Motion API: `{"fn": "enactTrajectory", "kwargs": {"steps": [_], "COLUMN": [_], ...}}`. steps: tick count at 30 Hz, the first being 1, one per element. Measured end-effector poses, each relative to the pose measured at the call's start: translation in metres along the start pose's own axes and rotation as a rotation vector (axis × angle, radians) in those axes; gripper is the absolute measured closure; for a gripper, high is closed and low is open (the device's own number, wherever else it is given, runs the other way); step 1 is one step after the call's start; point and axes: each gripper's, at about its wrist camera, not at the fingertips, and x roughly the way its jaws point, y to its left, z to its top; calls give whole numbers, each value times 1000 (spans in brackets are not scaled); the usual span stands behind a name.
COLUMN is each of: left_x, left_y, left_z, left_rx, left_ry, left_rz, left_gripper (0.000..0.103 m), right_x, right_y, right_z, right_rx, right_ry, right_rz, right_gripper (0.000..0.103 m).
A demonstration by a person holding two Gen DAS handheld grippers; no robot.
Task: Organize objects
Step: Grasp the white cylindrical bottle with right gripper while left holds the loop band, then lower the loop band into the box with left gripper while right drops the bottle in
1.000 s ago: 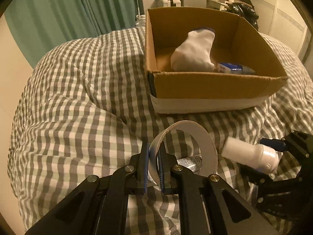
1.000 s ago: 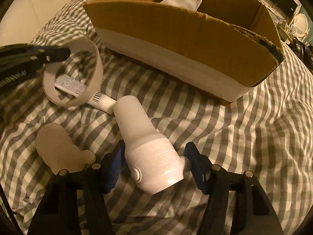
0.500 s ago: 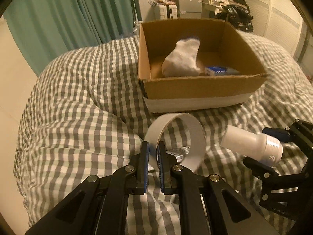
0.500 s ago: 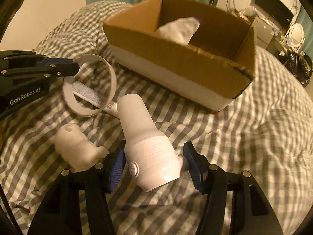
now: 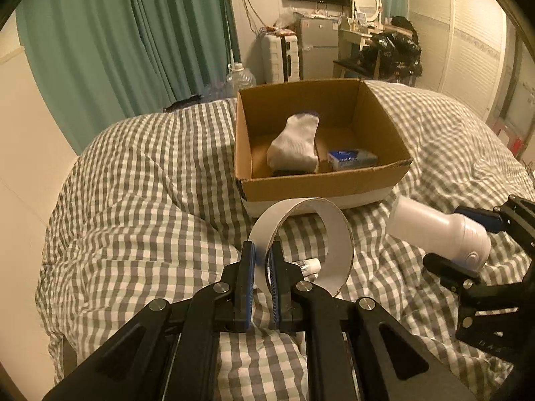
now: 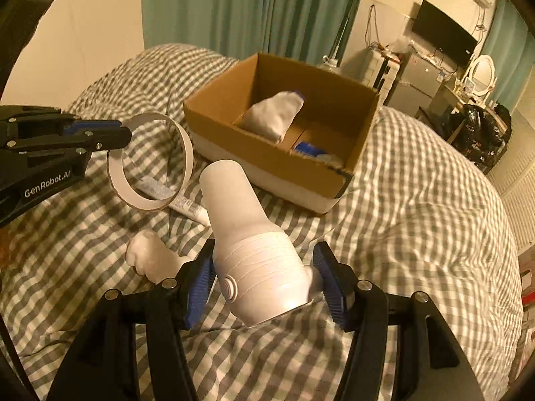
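The left gripper [image 5: 261,260] is pinching the white cardboard ring [image 5: 302,234] above the checked bed [image 5: 140,207]; the right gripper [image 6: 264,279] is squeezing the white plastic bottle [image 6: 249,244] near the brown cardboard box [image 6: 267,153]

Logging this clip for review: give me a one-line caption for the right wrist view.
Right gripper holds a white bottle over the checked duvet, facing the cardboard box.
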Motion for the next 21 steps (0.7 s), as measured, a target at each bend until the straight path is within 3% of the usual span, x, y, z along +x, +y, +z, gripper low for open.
{"fn": "enactTrajectory", "kwargs": {"steps": [11,21], "left_x": [-20,-1], "left_y": [3,13], "left_z": [42,113], "left_rx": [20,0], "left_ry": [-64,-138], "left_rz": [4,23], "left_gripper": [94,94], "right_x": [-35,-19], "right_y": [-15,-47], "right_z": [43,109], "right_rx": [-8,27], "right_ry": [-94,-144], "right_rz": [-36,-43], "right_gripper": [45,45]}}
